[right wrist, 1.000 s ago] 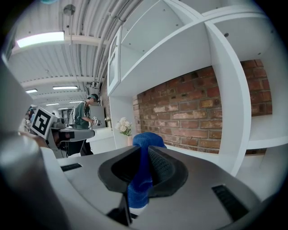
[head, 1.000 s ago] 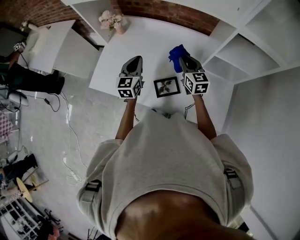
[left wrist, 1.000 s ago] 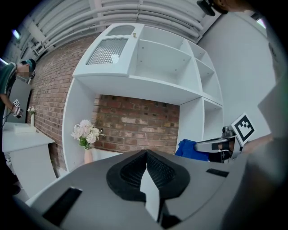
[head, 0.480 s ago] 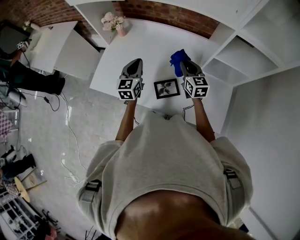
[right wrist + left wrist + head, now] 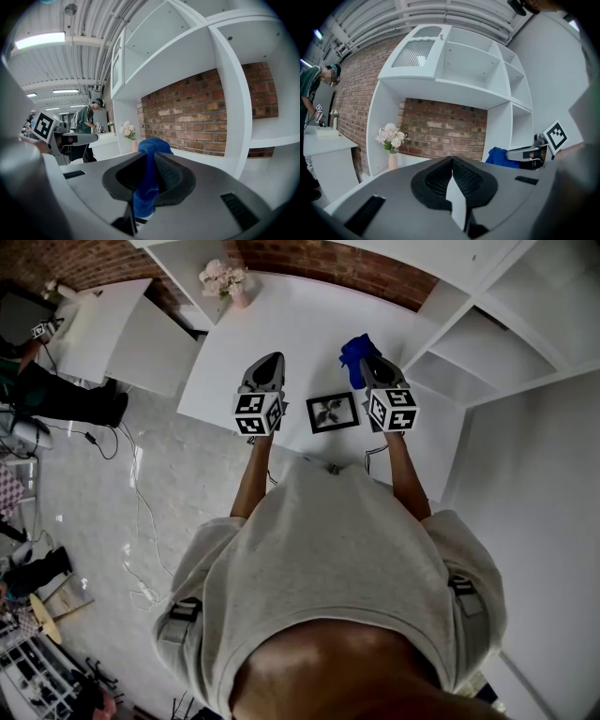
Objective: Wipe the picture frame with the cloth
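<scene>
The right gripper (image 5: pixel 151 161) is holding the crumpled blue cloth (image 5: pixel 354 349); its jaws are closing on a fold of it, and the rest is bunching out above the tips. The left gripper (image 5: pixel 451 159) is keeping its jaws together with nothing between them. The small black-rimmed picture frame (image 5: pixel 333 413) is lying flat on the white table (image 5: pixel 300 324), near its front edge, between the two grippers and touching neither.

Compared with one second ago, almost nothing is changing. The right gripper is only swaying a little with the cloth, and the frame is staying in the same place. I think this means the wiping is not yet starting: the cloth is already in the grip but is hanging beyond the frame, so it must first come over the glass.
</scene>
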`<action>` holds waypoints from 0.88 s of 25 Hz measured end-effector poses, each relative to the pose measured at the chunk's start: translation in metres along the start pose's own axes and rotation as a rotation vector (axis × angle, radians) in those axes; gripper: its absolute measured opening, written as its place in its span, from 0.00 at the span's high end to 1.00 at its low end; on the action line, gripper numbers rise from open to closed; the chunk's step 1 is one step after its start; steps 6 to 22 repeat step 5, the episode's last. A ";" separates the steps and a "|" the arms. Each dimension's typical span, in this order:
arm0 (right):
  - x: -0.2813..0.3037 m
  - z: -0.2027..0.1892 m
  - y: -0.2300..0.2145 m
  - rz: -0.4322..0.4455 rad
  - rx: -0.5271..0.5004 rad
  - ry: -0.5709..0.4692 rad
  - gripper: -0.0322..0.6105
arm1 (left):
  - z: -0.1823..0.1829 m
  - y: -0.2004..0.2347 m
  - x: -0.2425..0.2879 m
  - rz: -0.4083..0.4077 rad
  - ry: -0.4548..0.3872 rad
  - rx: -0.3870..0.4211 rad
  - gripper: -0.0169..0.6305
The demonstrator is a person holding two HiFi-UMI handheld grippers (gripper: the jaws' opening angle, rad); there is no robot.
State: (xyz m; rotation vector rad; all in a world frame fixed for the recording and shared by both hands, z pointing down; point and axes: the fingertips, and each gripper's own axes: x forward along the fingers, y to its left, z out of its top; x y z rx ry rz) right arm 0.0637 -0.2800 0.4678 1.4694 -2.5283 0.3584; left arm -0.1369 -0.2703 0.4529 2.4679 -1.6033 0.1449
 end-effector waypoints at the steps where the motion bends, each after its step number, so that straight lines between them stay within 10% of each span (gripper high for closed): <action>1: 0.000 0.000 0.000 -0.001 -0.001 0.001 0.85 | 0.000 0.000 0.000 -0.001 -0.001 0.001 0.95; 22: 0.004 0.001 -0.003 -0.004 -0.003 -0.002 0.85 | 0.001 0.002 0.004 -0.001 -0.005 0.004 0.95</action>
